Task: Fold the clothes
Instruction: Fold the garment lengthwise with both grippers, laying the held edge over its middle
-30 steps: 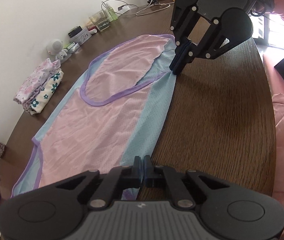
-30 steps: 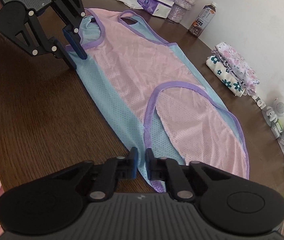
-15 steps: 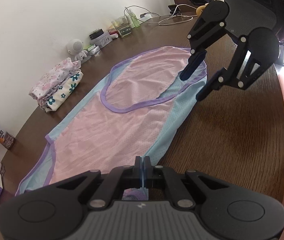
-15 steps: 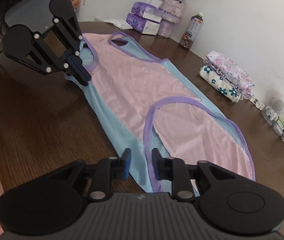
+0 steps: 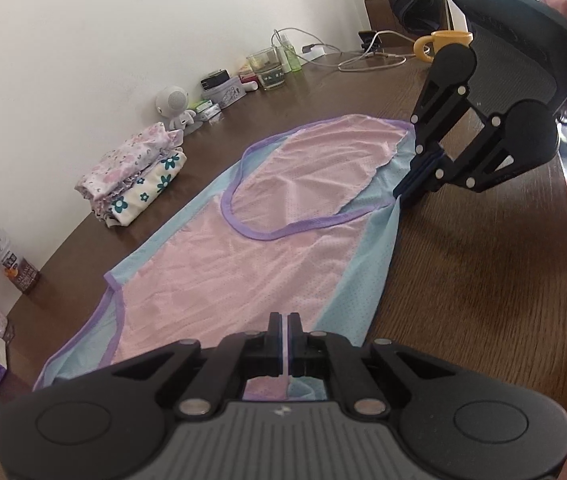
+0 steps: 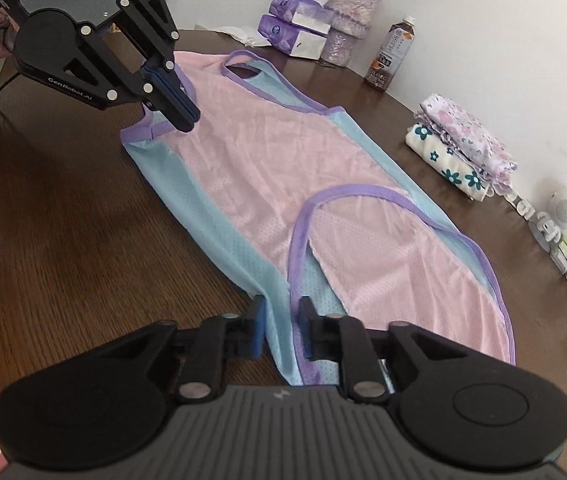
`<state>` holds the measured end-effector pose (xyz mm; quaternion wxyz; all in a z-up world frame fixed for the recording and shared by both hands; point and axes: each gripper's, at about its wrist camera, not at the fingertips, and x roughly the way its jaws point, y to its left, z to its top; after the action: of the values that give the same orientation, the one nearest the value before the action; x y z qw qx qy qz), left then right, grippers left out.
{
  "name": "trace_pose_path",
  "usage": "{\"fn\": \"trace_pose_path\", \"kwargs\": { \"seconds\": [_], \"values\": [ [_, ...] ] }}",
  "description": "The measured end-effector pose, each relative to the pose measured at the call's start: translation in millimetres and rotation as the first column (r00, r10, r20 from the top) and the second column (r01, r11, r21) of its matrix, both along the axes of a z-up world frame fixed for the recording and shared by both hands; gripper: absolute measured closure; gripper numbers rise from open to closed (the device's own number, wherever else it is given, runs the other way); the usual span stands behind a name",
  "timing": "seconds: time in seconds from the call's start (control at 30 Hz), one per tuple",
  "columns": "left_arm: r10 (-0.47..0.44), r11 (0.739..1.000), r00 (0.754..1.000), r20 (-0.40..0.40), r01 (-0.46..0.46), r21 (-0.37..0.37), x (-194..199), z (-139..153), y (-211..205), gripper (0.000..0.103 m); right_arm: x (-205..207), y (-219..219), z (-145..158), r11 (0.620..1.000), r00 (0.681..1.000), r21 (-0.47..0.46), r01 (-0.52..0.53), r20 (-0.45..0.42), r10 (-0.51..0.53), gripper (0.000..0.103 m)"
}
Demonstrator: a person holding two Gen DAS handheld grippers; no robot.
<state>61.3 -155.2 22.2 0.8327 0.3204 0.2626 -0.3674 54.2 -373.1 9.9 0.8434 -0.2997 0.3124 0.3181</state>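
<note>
A pink mesh garment [image 5: 243, 256] with light blue side panels and purple trim lies flat on the dark wooden table [image 5: 483, 264]; it also shows in the right wrist view [image 6: 283, 168]. My left gripper [image 5: 285, 332] is shut on the garment's shoulder end, and shows so in the right wrist view [image 6: 187, 120]. My right gripper [image 6: 281, 332] is open with its fingers astride the garment's near hem edge. In the left wrist view the right gripper [image 5: 407, 194] sits at that far corner.
A stack of folded floral clothes [image 5: 135, 172] lies by the wall, also in the right wrist view [image 6: 463, 152]. A drink bottle [image 6: 391, 54], tissue packs [image 6: 295, 28], a vase [image 6: 349, 20], a small toy speaker [image 5: 173, 104], a glass [image 5: 269, 68], cables and a yellow mug [image 5: 439, 46] line the table's far side.
My right gripper has opened wider and settled back down astride the hem edge. My left gripper stays shut and has lifted the shoulder end slightly.
</note>
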Motion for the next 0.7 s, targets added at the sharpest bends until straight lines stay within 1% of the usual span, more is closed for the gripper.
{"fn": "trace_pose_path", "kwargs": {
  "seconds": [0.03,0.1,0.13,0.17,0.23,0.33,0.37,0.4,0.43,0.47,0.57,0.6,0.7],
  "values": [
    [-0.019,1.000,1.000,-0.012,0.019,-0.015,-3,0,-3,0.095,-1,-1,0,1.000,1.000,0.005,0.007,0.003,-0.007,0.101],
    [-0.055,0.998,0.998,-0.011,0.054,-0.019,-12,-3,-15,0.085,-4,1,3,1.000,1.000,0.025,0.017,0.012,-0.017,0.102],
    [-0.071,0.997,0.997,-0.009,0.071,-0.020,-15,-5,-21,0.074,-4,2,4,0.999,1.000,0.035,0.022,0.016,-0.023,0.102],
    [-0.078,0.997,0.997,0.003,0.078,-0.009,-18,-8,-27,0.067,-3,2,7,0.998,0.999,0.048,0.030,0.019,-0.031,0.102],
    [-0.090,0.996,0.996,0.026,0.090,0.013,-23,-16,-39,0.065,0,3,12,0.996,0.998,0.077,0.048,0.024,-0.050,0.102],
    [-0.098,0.994,0.994,0.053,0.096,0.050,-25,-27,-54,0.065,1,1,16,0.993,0.997,0.101,0.065,0.033,-0.069,0.102],
    [-0.102,0.993,0.993,0.066,0.098,0.058,-25,-30,-56,0.068,0,-1,17,0.992,0.997,0.107,0.071,0.035,-0.075,0.102],
    [-0.104,0.993,0.992,0.078,0.099,0.066,-26,-32,-59,0.075,-1,-2,18,0.991,0.996,0.113,0.077,0.035,-0.082,0.102],
    [-0.097,0.993,0.992,0.075,0.092,0.069,-23,-32,-60,0.095,-2,-4,18,0.990,0.996,0.118,0.083,0.035,-0.087,0.102],
    [-0.085,0.995,0.994,0.069,0.080,0.063,-20,-32,-60,0.102,-3,-6,18,0.989,0.995,0.123,0.087,0.033,-0.092,0.102],
    [-0.067,0.997,0.995,0.081,0.063,0.044,-14,-28,-57,0.103,-7,-8,15,0.989,0.995,0.120,0.087,0.029,-0.091,0.101],
    [-0.061,0.998,0.995,0.080,0.058,0.037,-13,-26,-56,0.103,-9,-8,13,0.990,0.996,0.116,0.081,0.029,-0.085,0.099],
    [-0.047,0.999,0.995,0.084,0.045,0.021,-10,-21,-55,0.103,-16,1,8,0.994,0.997,0.101,0.035,0.060,-0.041,0.084]
  ]
}}
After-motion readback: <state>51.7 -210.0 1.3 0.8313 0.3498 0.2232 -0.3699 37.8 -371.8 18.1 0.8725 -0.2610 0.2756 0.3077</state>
